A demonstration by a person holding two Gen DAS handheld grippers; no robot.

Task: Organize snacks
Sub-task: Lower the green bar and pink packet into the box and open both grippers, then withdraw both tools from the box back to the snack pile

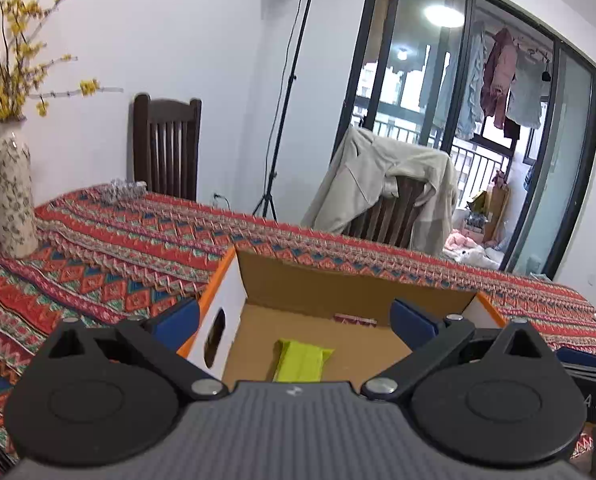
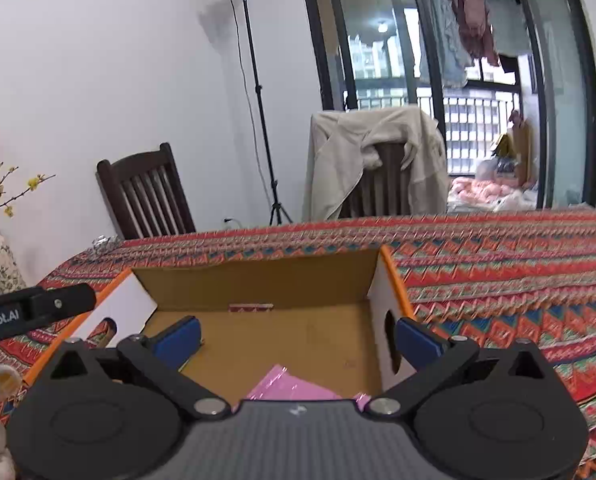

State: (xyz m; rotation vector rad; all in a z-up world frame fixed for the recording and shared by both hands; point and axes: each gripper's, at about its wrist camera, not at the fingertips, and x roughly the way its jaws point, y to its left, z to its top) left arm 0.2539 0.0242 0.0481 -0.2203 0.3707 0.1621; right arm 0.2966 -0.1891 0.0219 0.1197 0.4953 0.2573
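Note:
An open cardboard box (image 1: 322, 280) with orange-edged white sides stands on the patterned tablecloth. In the left wrist view a lime-green snack packet (image 1: 302, 360) lies on the box floor, just below my left gripper (image 1: 294, 320), which is open with nothing between its blue pads. In the right wrist view the same box (image 2: 258, 280) holds a pink snack packet (image 2: 290, 388) at its near end. My right gripper (image 2: 298, 338) hovers over it, open and empty. A small red-and-white packet (image 2: 251, 307) lies against the far wall of the box.
A tall floral vase (image 1: 10, 196) with yellow flowers stands at the table's left. Two dark chairs (image 1: 166, 148) stand behind the table, one draped with a beige jacket (image 1: 382, 184). A light stand (image 1: 286, 92) is by the wall. The left gripper's arm (image 2: 34, 308) shows at the left of the right wrist view.

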